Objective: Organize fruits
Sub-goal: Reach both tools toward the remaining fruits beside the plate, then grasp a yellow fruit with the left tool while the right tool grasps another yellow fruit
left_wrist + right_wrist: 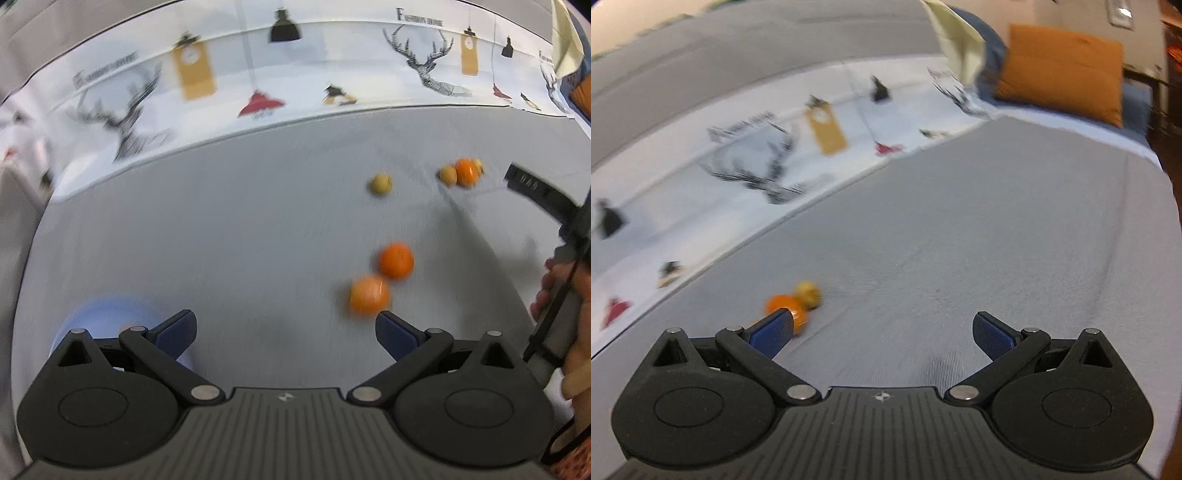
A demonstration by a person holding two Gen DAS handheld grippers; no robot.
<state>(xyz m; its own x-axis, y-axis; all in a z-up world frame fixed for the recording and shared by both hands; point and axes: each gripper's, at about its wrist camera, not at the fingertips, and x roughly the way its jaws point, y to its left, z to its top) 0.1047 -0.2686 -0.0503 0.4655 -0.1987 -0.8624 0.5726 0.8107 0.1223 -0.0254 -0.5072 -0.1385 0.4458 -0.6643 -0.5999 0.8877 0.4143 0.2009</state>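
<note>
In the left wrist view, two oranges (396, 260) (369, 294) lie together on the grey cloth just beyond my right fingertip. A small yellowish fruit (381, 184) lies farther back. An orange with small yellow fruits beside it (466, 172) sits at the far right. My left gripper (286, 326) is open and empty. In the right wrist view, an orange (786, 306) and a yellow fruit (809, 293) lie by my left fingertip. My right gripper (882, 328) is open and empty. The right gripper also shows in the left wrist view (539, 194), held by a hand.
A pale blue round object (107, 321) sits partly hidden behind my left finger. A white printed cloth with deer and lamps (258, 85) borders the grey surface at the back. An orange cushion (1062, 70) lies on a blue seat at the far right.
</note>
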